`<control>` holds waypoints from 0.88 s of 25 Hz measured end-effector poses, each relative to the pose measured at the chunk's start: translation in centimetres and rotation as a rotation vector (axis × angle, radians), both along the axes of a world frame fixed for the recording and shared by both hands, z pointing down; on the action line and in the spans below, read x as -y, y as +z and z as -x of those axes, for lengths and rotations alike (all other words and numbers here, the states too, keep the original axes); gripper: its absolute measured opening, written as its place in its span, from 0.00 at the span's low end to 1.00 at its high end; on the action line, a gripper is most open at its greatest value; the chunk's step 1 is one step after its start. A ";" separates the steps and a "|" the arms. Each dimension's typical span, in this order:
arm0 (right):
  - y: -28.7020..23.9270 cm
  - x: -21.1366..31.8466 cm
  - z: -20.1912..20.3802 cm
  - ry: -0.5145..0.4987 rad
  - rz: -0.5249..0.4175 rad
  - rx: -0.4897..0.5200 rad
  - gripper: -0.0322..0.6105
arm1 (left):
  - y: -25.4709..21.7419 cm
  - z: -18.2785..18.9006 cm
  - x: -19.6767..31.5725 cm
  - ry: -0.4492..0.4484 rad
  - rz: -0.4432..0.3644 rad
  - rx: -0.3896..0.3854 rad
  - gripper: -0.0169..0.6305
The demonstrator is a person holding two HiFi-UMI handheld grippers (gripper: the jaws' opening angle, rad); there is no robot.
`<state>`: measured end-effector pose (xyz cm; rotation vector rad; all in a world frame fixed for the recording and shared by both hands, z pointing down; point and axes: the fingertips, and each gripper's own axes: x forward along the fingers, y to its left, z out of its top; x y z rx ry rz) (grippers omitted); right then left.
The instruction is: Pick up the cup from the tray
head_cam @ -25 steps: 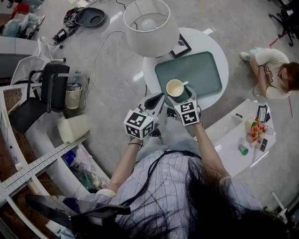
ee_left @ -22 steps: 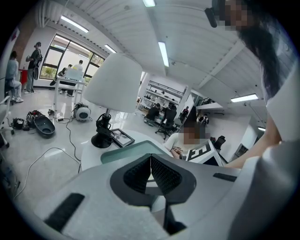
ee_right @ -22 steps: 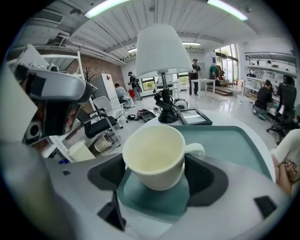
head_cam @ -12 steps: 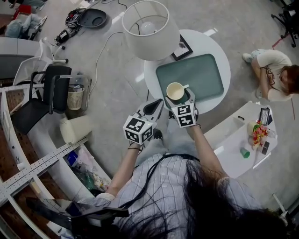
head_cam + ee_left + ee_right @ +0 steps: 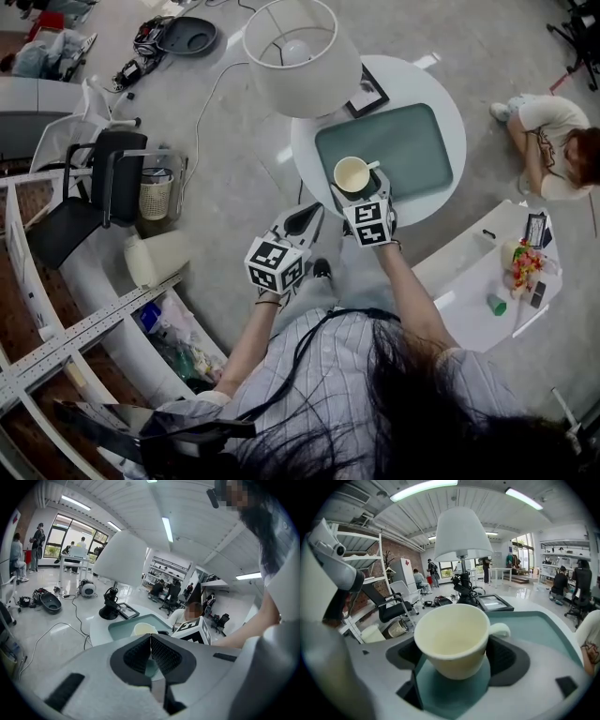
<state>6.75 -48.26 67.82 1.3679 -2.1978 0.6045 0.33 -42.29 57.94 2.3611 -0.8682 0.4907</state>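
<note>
A cream cup (image 5: 352,174) with a small handle stands upright on the near left corner of the teal tray (image 5: 403,141). My right gripper (image 5: 355,187) reaches around it. In the right gripper view the cup (image 5: 452,639) sits between the two dark pads (image 5: 513,660) with a little room on each side, and the jaws are opening. My left gripper (image 5: 302,221) hangs shut just left of the table's near edge, holding nothing. In the left gripper view its jaws (image 5: 150,651) meet and the cup (image 5: 143,629) shows beyond them.
The tray lies on a round white table (image 5: 441,192) with a big white lamp (image 5: 302,56) and a black picture frame (image 5: 367,94) at its far side. A person (image 5: 548,141) sits on the floor at the right. A white desk (image 5: 469,281) and a black chair (image 5: 94,183) flank me.
The cup stays in the same spot on the tray. Both grippers hold nearly the same places; the left one has drifted slightly down and left.
</note>
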 end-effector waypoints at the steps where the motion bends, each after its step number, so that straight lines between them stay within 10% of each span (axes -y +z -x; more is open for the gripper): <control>1: 0.0 -0.1 0.0 -0.011 0.011 -0.006 0.66 | -0.1 0.1 -0.1 -0.002 -0.001 0.000 0.05; 22: -6.9 -3.7 0.4 0.035 -0.060 0.094 0.66 | -2.4 3.5 -2.8 -0.046 -0.065 -0.032 0.05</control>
